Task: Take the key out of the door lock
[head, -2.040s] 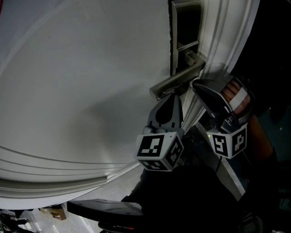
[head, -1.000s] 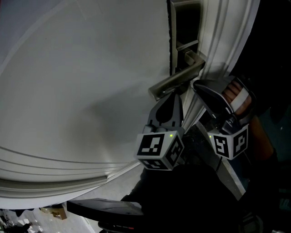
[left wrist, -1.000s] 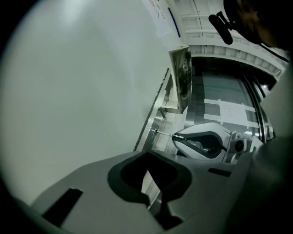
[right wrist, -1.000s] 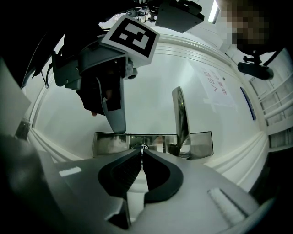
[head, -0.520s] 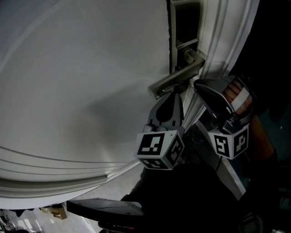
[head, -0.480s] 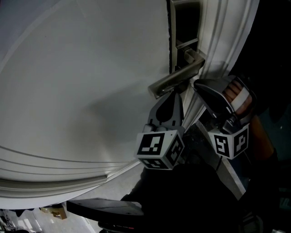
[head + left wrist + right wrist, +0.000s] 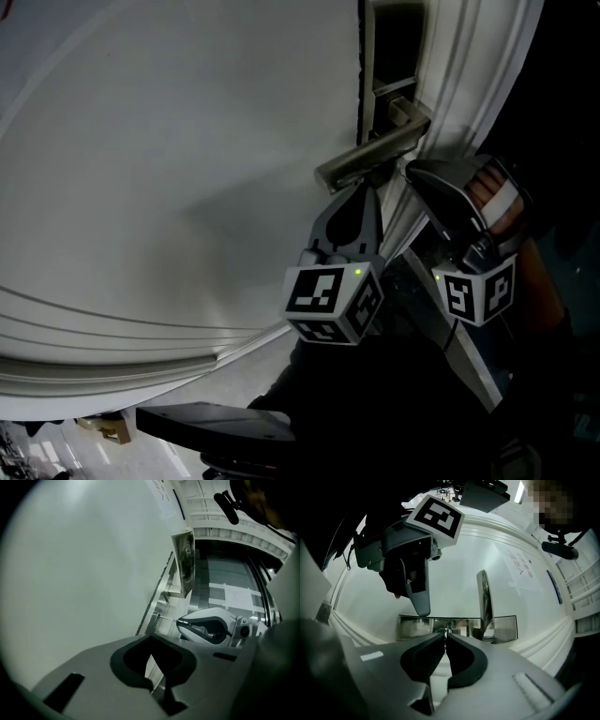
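Two sets of tongs are crowding the lock. Nearest, the right tongs (image 7: 446,638) are pinching the key (image 7: 446,632), tips pressed flat on its thin metal, while the shaft is sitting in the lock plate (image 7: 412,626) just beside the handle (image 7: 483,599). The left tongs (image 7: 362,192) are pressed together on nothing, tip hovering close by the plate under the lever. My read: the pull is coming, and it wants to be going straight back along the shaft, no twisting, grip firm so the metal isn't slipping. Beyond, the white door (image 7: 187,141) is filling the view.
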`<state>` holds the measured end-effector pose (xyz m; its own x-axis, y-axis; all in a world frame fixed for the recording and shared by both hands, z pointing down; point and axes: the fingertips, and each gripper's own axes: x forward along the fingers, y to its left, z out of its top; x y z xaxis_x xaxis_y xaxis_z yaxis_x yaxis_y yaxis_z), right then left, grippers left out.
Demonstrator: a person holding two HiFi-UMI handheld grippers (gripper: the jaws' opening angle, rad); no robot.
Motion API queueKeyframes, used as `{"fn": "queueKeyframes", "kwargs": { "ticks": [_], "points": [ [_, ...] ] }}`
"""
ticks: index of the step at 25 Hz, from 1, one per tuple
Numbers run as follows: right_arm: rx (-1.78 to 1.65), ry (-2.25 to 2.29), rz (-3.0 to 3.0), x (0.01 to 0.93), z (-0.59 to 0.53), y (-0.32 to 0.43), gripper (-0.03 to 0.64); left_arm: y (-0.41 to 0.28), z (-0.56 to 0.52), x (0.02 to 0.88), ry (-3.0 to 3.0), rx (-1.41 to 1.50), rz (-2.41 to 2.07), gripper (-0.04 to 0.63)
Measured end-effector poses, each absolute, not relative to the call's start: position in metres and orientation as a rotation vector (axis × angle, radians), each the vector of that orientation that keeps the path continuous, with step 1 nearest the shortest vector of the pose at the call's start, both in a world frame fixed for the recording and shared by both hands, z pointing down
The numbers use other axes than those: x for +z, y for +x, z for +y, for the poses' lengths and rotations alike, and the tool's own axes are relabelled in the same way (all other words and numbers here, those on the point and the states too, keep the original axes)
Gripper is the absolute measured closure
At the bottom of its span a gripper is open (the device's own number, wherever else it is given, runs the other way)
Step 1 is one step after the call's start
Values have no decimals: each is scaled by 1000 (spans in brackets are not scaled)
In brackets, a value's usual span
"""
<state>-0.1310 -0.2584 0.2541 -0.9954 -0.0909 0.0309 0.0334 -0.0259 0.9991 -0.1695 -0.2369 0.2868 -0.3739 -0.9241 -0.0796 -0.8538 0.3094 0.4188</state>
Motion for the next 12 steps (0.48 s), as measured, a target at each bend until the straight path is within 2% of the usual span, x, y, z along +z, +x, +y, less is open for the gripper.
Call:
{"fn": "queueKeyframes", "kwargs": {
  "ticks": [12],
  "points": [
    [-2198, 62, -2108, 255, -260, -132, 604, -172, -239, 296, 1630, -599, -2366, 595]
  ]
}}
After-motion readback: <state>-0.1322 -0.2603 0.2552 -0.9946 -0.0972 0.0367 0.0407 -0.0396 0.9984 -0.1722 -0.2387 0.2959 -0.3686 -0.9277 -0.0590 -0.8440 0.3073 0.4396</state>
